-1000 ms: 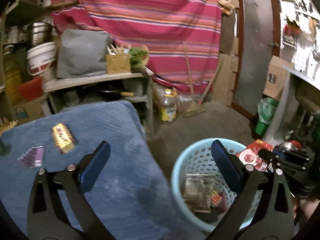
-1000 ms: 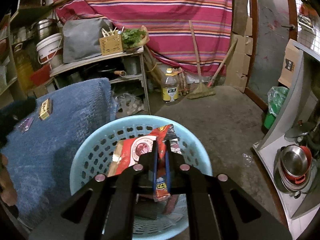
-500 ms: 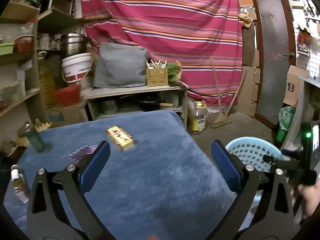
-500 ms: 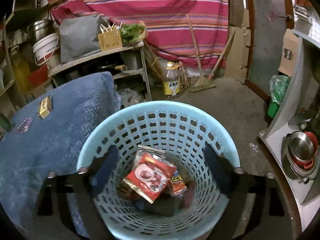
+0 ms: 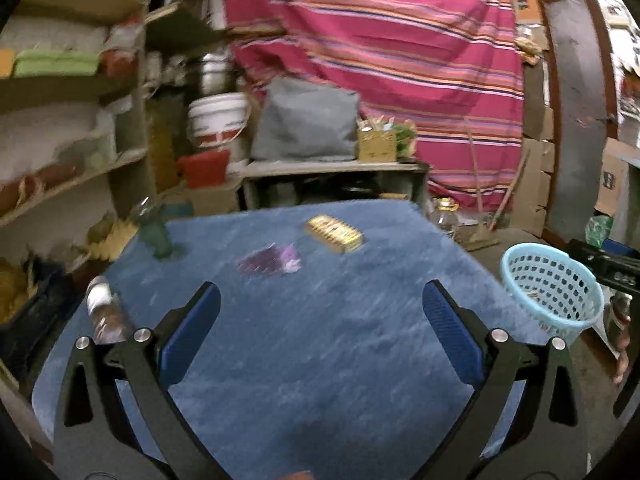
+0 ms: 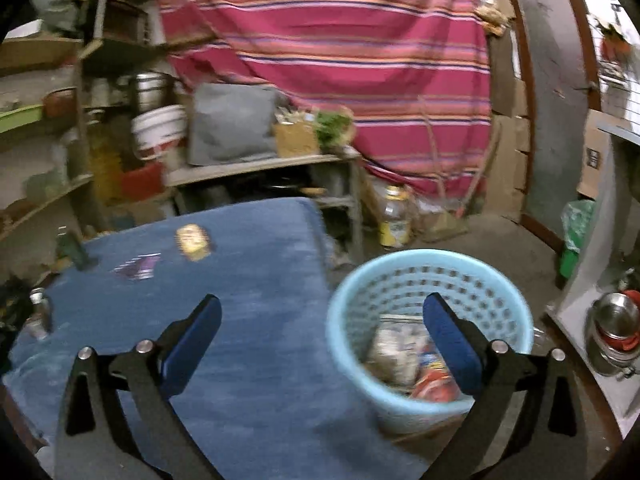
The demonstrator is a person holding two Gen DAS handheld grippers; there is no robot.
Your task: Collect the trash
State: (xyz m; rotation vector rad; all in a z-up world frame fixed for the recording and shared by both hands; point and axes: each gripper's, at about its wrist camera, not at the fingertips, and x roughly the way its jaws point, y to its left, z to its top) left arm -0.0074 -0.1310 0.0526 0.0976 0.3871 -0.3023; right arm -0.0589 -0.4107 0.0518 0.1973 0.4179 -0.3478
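Basket on the floor at our 3 o'clock already has wrappers in it. Still on the table: gold pack at 12, purple wrapper at 11 — both untouched. L gripper wide apart, empty; R gripper opening, nothing between the jaws.

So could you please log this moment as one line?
left gripper: open, empty | right gripper: opening, empty | basket: holds wrappers | blue table: gold packet, purple wrapper
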